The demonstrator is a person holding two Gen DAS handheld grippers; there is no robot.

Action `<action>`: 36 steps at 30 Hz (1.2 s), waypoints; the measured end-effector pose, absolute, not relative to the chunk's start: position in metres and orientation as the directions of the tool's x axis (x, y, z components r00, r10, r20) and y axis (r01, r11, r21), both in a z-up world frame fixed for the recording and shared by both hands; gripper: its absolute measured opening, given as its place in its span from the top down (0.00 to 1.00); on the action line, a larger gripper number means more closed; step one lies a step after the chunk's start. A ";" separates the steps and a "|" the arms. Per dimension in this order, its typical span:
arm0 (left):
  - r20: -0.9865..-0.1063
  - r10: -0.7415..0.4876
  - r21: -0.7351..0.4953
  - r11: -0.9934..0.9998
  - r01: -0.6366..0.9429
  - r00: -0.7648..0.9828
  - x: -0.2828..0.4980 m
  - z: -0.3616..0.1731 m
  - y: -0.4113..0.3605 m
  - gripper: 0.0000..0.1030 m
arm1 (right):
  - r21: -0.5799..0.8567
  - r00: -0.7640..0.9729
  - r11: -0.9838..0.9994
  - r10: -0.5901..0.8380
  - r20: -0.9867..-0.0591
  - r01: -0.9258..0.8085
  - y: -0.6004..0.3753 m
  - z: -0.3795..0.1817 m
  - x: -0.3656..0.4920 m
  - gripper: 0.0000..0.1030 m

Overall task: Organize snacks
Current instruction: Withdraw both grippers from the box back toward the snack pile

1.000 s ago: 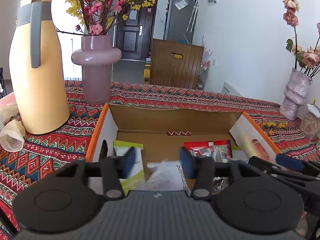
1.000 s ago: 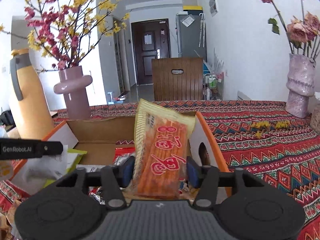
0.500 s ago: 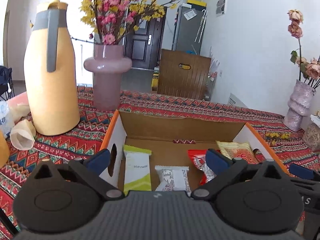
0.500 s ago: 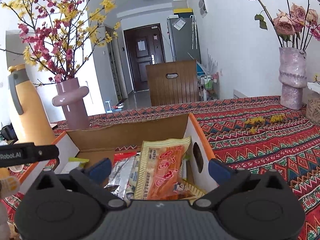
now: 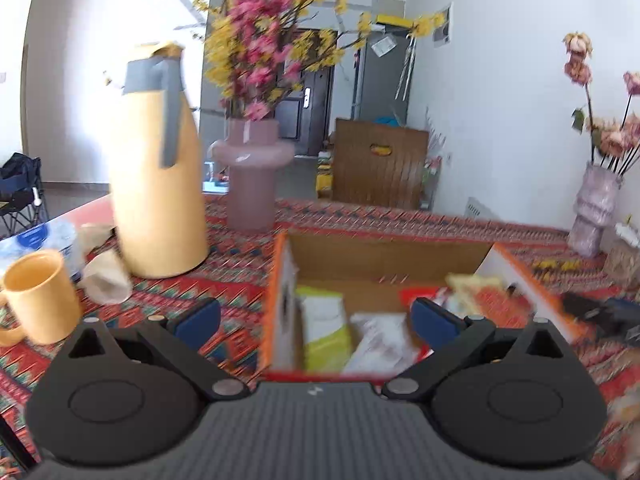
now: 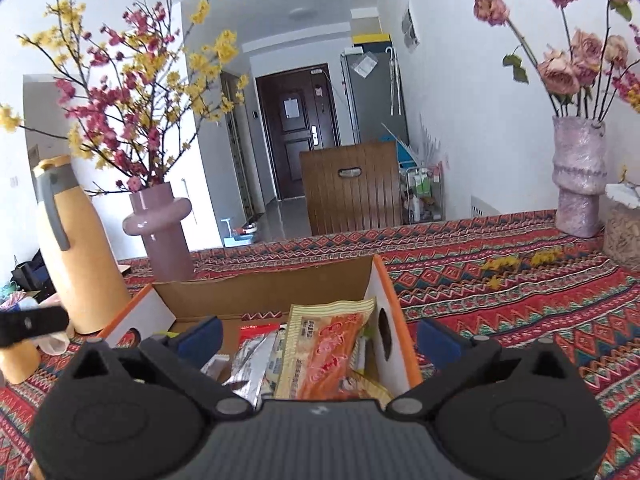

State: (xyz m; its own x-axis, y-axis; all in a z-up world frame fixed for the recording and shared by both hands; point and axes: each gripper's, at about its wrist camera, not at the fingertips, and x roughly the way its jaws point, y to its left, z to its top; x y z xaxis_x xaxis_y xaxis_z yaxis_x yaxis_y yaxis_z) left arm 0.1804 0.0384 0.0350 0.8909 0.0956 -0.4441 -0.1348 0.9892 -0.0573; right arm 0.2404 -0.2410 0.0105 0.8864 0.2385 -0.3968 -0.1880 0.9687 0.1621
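Snacks in box [image 6: 394, 300]: both grippers [image 5: 316, 322] [image 6: 320, 338] wide open, jaws just opened, empty. Risk: far-right orange pkt [image 6: 326, 354] leans, may slide.

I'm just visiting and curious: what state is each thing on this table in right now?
Left gripper: fingers wide open, holding nothing.
Right gripper: fingers wide open, holding nothing.
Box: open on top, snacks inside.
Orange packet: in box, leaning at its right wall.
Green packet: lying in box, left side.
Jug: upright, lid on.
Mug: upright.
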 end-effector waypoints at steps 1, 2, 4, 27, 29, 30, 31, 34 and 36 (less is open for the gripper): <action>-0.455 0.105 -0.046 0.989 -0.142 0.884 0.176 0.030 0.044 0.00 | 0.158 0.886 0.970 0.236 -0.398 -0.187 -0.244 0.010 0.234 0.00; -0.470 0.116 -0.034 0.988 -0.149 0.875 0.172 0.024 0.049 0.00 | 0.152 0.886 0.971 0.232 -0.402 -0.186 -0.248 0.008 0.227 0.00; -0.496 0.125 -0.020 0.988 -0.155 0.859 0.167 0.012 0.060 0.00 | 0.132 0.883 0.975 0.219 -0.415 -0.180 -0.255 0.002 0.214 0.00; -0.520 0.104 -0.058 0.986 -0.156 0.848 0.150 -0.032 0.081 0.00 | 0.033 0.796 0.989 0.137 -0.590 -0.145 -0.256 -0.043 0.202 0.00; -0.520 0.103 -0.063 0.985 -0.159 0.848 0.150 -0.032 0.082 0.00 | 0.008 0.775 0.987 0.131 -0.618 -0.160 -0.249 -0.044 0.216 0.00; -0.521 0.104 -0.064 0.985 -0.160 0.847 0.150 -0.032 0.083 0.00 | 0.000 0.763 0.986 0.127 -0.634 -0.164 -0.246 -0.046 0.223 0.00; -0.522 0.103 -0.065 0.985 -0.160 0.847 0.150 -0.032 0.083 0.00 | -0.005 0.753 0.986 0.125 -0.646 -0.168 -0.244 -0.047 0.228 0.00; -0.524 0.101 -0.068 0.985 -0.160 0.846 0.150 -0.032 0.083 0.00 | -0.017 0.724 0.984 0.118 -0.679 -0.175 -0.240 -0.055 0.241 0.00; -0.525 0.098 -0.073 0.985 -0.159 0.846 0.151 -0.032 0.084 0.00 | -0.013 0.706 0.985 0.114 -0.699 -0.173 -0.240 -0.060 0.246 0.00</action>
State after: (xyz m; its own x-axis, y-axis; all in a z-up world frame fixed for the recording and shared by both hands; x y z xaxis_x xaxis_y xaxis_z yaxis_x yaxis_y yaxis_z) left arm 0.1506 0.0835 -0.0320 0.8458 0.0977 -0.5245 -0.1588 0.9846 -0.0726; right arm 0.2461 -0.2397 -0.0598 0.7057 0.1144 -0.6992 -0.1728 0.9849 -0.0133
